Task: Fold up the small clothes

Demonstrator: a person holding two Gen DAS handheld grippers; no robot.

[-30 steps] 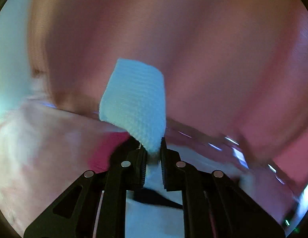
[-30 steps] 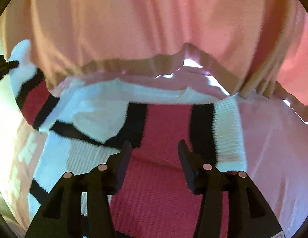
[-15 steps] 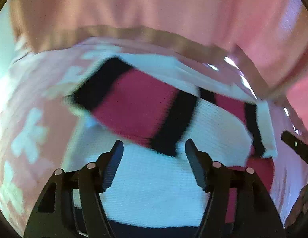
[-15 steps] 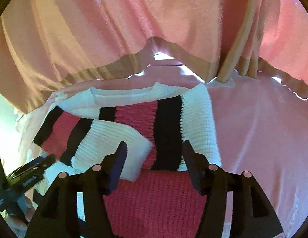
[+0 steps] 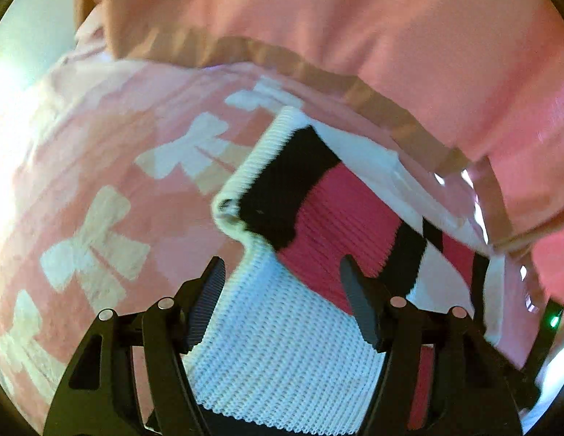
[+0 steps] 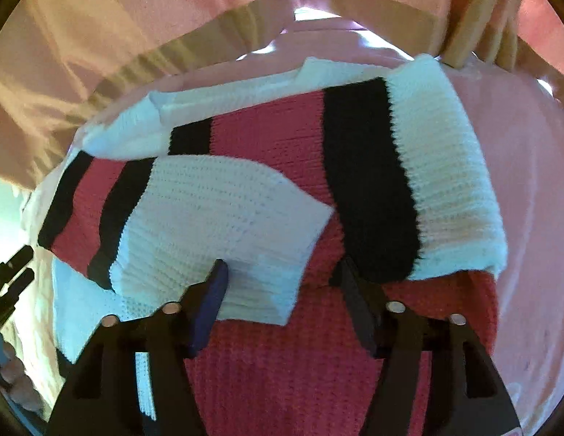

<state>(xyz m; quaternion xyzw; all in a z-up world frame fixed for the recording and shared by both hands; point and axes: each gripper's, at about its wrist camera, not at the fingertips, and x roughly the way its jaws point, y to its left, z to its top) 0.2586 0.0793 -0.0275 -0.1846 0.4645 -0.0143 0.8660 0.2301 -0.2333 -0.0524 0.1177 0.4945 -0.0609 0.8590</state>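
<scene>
Pink bow-print bedding point(image 5: 111, 181) lies under the striped sweater point(image 5: 300, 345), over which my left gripper point(image 5: 282, 283) hovers spread and empty, while my right gripper point(image 6: 282, 287), also agape, overhangs its folded sleeves point(image 6: 216, 225).

sweater point(image 6: 278, 152) hem cut off, far edge hidden

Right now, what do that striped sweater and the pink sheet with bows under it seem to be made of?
The sweater looks like chunky knitted yarn, wool or acrylic: ribbed rows and stitch loops show, matte. The bow-print sheet seems thin woven cotton, smooth and flat; blur leaves that uncertain.
</scene>
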